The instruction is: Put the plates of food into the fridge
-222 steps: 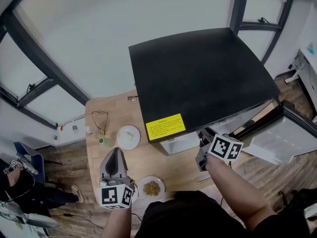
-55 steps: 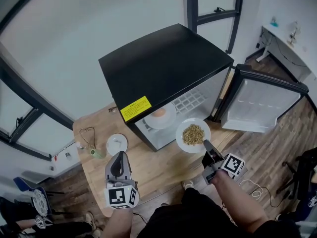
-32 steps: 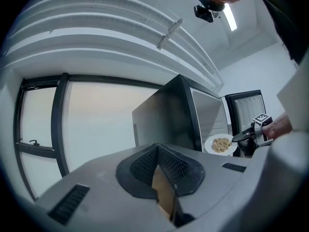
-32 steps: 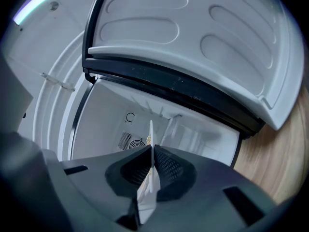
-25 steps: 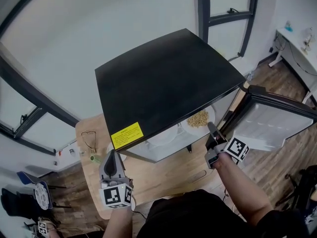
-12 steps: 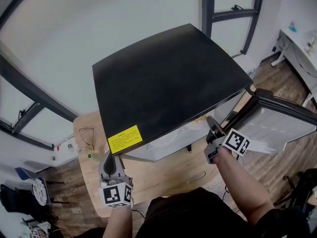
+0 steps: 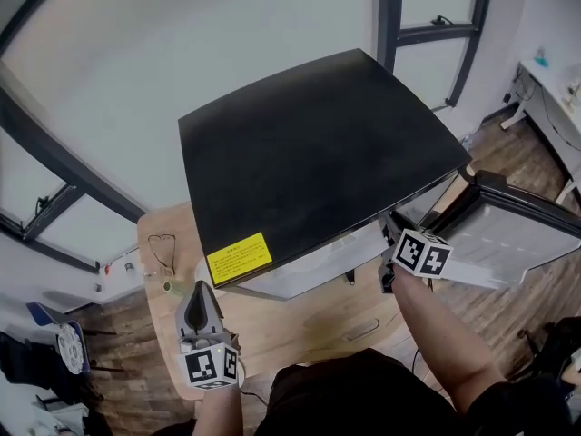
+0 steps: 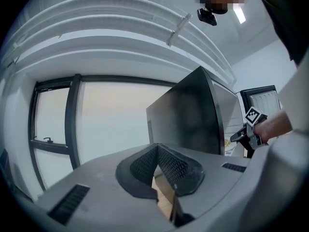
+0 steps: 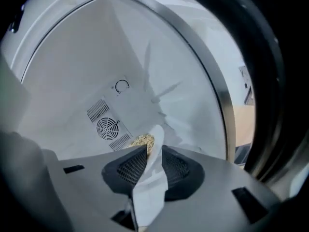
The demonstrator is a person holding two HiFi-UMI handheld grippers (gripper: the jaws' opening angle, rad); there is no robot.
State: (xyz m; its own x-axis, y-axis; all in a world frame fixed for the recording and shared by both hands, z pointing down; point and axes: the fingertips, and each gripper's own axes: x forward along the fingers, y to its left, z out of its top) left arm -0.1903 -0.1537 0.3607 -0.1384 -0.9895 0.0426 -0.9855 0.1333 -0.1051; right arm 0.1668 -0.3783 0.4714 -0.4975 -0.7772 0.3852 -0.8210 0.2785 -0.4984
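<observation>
The plate (image 9: pixel 150 182) of grain (image 9: pixel 142 140) is inside the fridge (image 7: pixel 318 162), with its rim between my right gripper's (image 9: pixel 153 151) jaws. Those jaws have just been opening and stand partly apart around it. My left gripper (image 7: pixel 200 293) hovers over the wooden surface (image 7: pixel 300 321), its jaws closed on nothing.

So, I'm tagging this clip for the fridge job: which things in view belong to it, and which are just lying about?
Job: plate of grainy food, its rim between the jaws of the right hand-held gripper, which have just been opening; black mini fridge; its open door.
Lying about: thin dark loop, perhaps glasses; small green item, on the wooden table; left hand-held gripper, shut and empty.
</observation>
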